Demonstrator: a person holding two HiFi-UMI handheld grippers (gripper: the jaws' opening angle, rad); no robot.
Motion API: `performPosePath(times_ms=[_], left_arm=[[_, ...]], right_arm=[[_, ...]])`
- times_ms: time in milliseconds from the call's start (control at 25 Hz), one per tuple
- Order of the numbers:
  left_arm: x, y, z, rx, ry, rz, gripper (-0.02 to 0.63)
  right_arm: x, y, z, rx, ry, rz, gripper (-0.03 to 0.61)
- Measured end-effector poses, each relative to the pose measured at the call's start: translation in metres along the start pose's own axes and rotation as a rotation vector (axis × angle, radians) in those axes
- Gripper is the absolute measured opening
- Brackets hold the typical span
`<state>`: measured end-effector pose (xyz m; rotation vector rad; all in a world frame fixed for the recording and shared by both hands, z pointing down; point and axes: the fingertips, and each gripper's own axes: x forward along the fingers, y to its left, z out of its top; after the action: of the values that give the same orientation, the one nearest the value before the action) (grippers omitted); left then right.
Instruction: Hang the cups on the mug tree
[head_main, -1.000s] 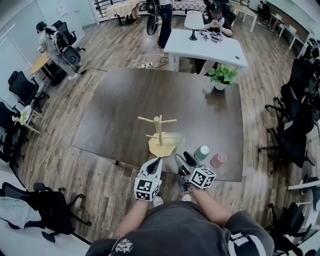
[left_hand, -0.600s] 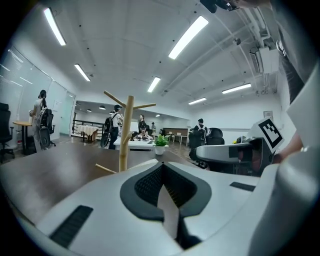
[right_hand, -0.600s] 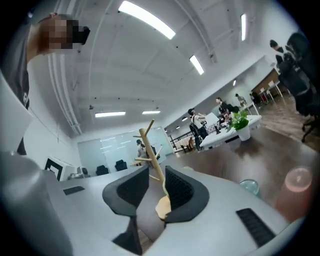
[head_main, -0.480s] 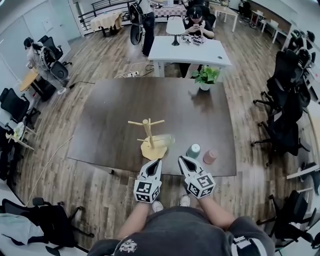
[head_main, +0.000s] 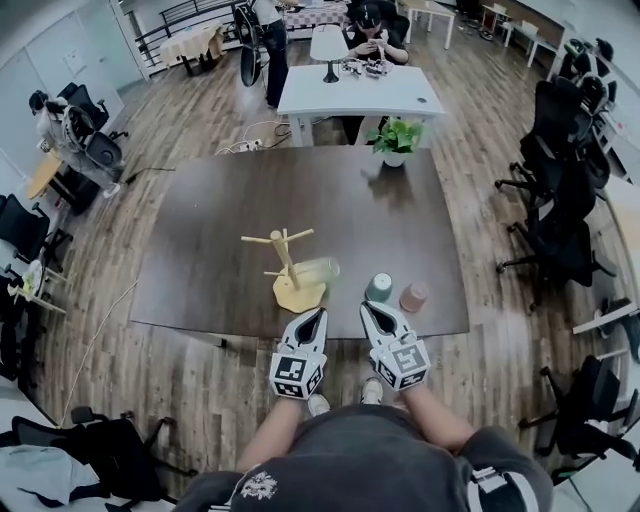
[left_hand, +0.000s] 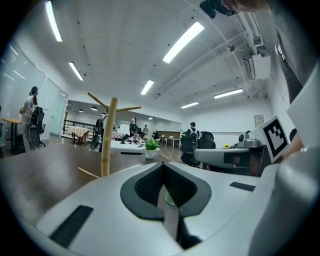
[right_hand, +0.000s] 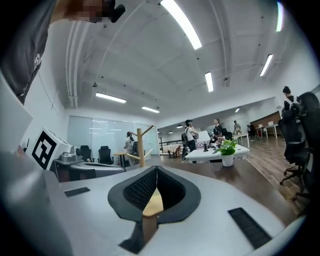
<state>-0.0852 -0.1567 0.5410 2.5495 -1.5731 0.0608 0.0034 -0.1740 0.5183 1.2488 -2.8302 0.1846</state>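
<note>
A wooden mug tree (head_main: 286, 268) stands on the dark table (head_main: 210, 250) near its front edge, with no cup on its pegs. A pale green cup (head_main: 318, 269) lies beside its base. To the right, a teal cup (head_main: 379, 288) and a pink cup (head_main: 413, 297) stand upside down. My left gripper (head_main: 313, 316) is shut and empty, just in front of the tree's base. My right gripper (head_main: 371, 309) is shut and empty too, just short of the teal cup. The tree (left_hand: 107, 137) shows ahead in the left gripper view, and the same tree (right_hand: 141, 145) shows in the right gripper view.
A potted plant (head_main: 396, 138) stands at the table's far edge. Behind it is a white table (head_main: 350, 90) where a person sits. Office chairs (head_main: 545, 235) stand to the right and left of the table. The person's legs are below the near edge.
The right gripper's jaws have gone from wide open to shut with nothing in them. The head view has drifted, so the table sits further left in the picture. The left gripper stays shut.
</note>
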Motion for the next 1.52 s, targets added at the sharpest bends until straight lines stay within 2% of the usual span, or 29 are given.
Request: performPosePath(times_ms=[480, 680, 800, 1040, 1120, 1200, 1400, 1520], left_arm=[[0.047, -0.051, -0.009, 0.033, 0.048, -0.112, 0.0], [0.073, -0.079, -0.015, 0.046, 0.063, -0.174, 0.0], [0.086, -0.094, -0.02, 0.043, 0.073, -0.194, 0.0], [0.113, -0.109, -0.028, 0.037, 0.087, -0.202, 0.0], [0.119, -0.112, -0.032, 0.035, 0.093, -0.201, 0.0], [0.124, -0.113, -0.036, 0.035, 0.101, -0.197, 0.0], [0.134, -0.11, -0.046, 0.025, 0.12, -0.169, 0.0], [0.137, -0.106, -0.052, 0.018, 0.131, -0.15, 0.0]], right_arm=[[-0.053, -0.081, -0.024, 0.034, 0.042, -0.217, 0.026], [-0.074, -0.123, -0.049, 0.074, 0.121, -0.333, 0.026], [-0.082, -0.138, -0.06, 0.069, 0.146, -0.345, 0.026], [-0.084, -0.159, -0.082, -0.006, 0.233, -0.329, 0.029], [-0.082, -0.164, -0.092, -0.002, 0.261, -0.31, 0.07], [-0.079, -0.169, -0.103, 0.013, 0.29, -0.293, 0.179], [-0.066, -0.182, -0.134, 0.028, 0.365, -0.27, 0.277], [-0.059, -0.189, -0.152, 0.042, 0.398, -0.257, 0.305]])
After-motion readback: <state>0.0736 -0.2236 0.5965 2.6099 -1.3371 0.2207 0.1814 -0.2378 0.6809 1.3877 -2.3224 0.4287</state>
